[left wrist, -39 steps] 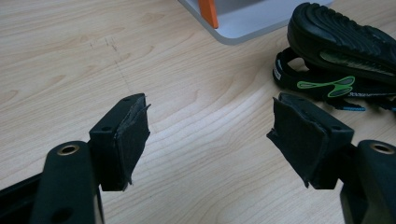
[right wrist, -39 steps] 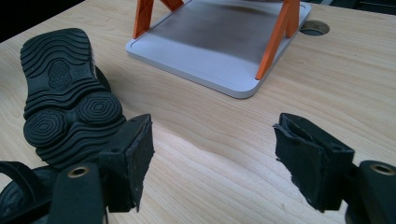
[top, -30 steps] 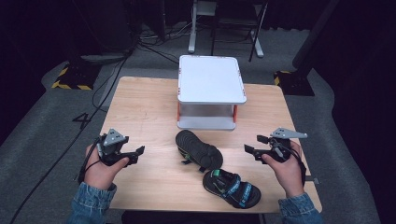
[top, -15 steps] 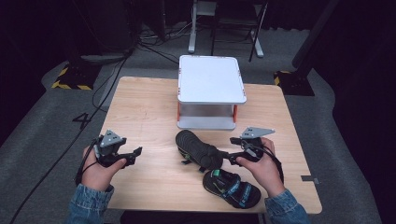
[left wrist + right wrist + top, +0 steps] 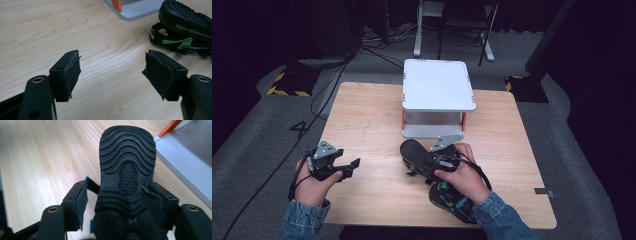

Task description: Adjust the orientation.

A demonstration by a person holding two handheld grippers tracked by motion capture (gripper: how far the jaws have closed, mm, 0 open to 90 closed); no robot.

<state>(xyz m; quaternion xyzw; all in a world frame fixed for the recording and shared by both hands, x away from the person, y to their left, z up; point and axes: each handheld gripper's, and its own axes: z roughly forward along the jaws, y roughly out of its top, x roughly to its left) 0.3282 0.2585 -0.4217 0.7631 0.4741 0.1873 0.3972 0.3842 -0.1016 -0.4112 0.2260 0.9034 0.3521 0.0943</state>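
Black rubber-soled sandal [image 5: 126,177], sole-up on wooden worktop [image 5: 367,120] before white stand [image 5: 437,85], judged light and flexible, was straddled mid-sole by closing right claw [image 5: 117,202], pads not yet pressing; left claw [image 5: 112,72] was held apart, empty.

I see the right hand [image 5: 464,175] covering the near half of the overturned sandal [image 5: 422,155] beside the white stand [image 5: 438,92]. The 2nd sandal [image 5: 452,200] lies partly under the sleeve [image 5: 497,215]. Pad contact: cannot tell.
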